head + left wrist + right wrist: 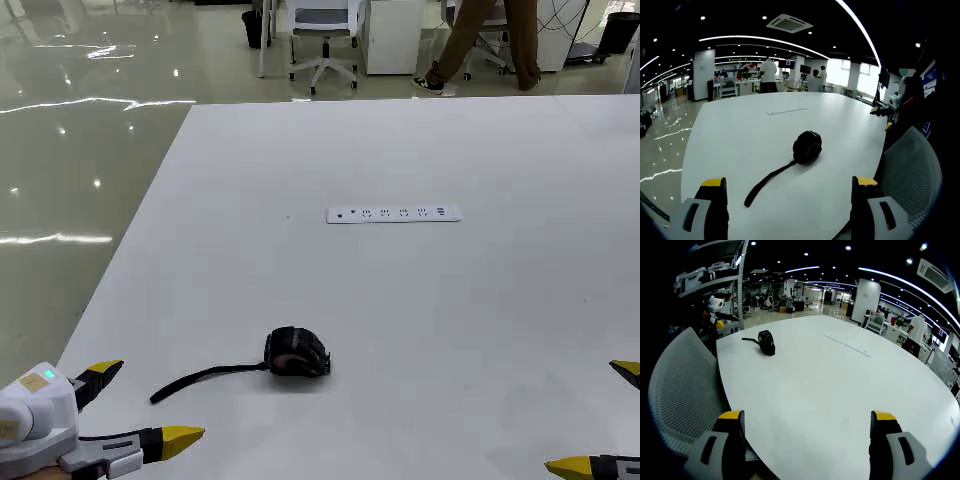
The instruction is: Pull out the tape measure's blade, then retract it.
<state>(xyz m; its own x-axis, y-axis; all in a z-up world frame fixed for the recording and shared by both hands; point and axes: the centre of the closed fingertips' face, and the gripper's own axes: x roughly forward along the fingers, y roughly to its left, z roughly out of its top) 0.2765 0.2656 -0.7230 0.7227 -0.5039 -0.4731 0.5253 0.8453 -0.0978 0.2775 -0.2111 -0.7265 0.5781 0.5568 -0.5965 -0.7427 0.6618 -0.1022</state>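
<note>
The tape measure lies low in the middle of the head view on the white surface, and its blade is not yet out. I judge you are at the start. Your left gripper, lower left, and your right gripper, lower right, both have jaws open and empty. Next, one must hold the case and the other catch the blade's hook. The power strip lies well apart and is no obstacle.

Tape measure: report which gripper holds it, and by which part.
Neither. The tape measure lies free on the table; left gripper and right gripper are both open and empty.
</note>
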